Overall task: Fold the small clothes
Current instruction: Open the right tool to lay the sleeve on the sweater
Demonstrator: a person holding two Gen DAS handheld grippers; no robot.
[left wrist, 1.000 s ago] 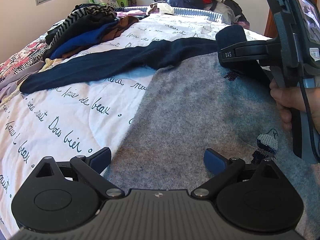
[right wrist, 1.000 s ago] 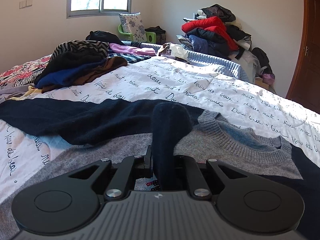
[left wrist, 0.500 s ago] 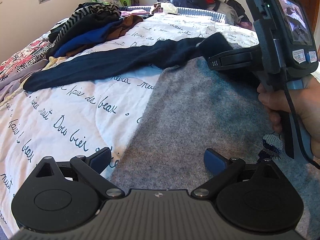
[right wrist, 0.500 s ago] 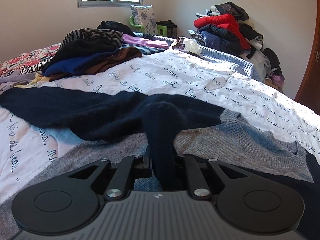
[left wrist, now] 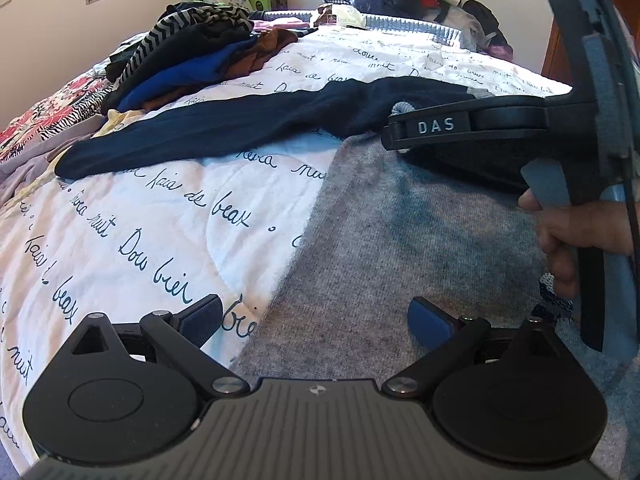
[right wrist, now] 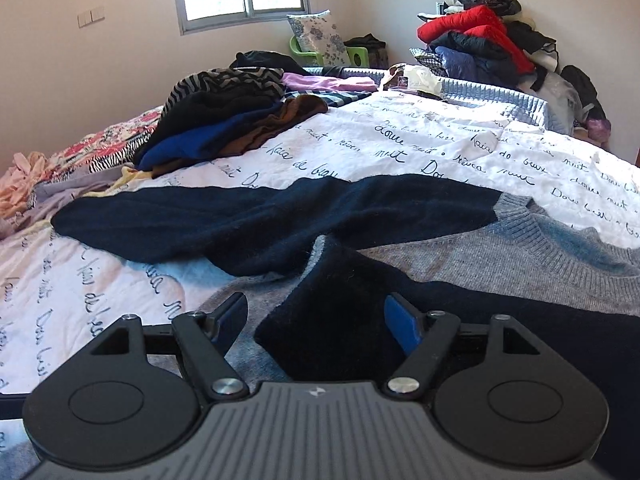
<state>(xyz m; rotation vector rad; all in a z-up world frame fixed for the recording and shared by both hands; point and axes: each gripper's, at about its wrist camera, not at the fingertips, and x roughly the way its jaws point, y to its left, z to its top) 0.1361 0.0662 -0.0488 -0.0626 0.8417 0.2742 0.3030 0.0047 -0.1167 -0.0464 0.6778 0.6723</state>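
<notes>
You are letting go of the navy sleeve [right wrist: 332, 320] with the right hand-held gripper [right wrist: 316, 320]: its jaws have just been opening, and the folded cuff is lying loose between them on the grey body of the sweater [left wrist: 400, 248]. The sweater is lying flat on the bed [left wrist: 140, 220]. Your left hand-held gripper [left wrist: 316, 316] is hovering spread over the sweater's side edge, gripping nothing. Back the right one out straight so you are not dragging the sleeve off its fold.
</notes>
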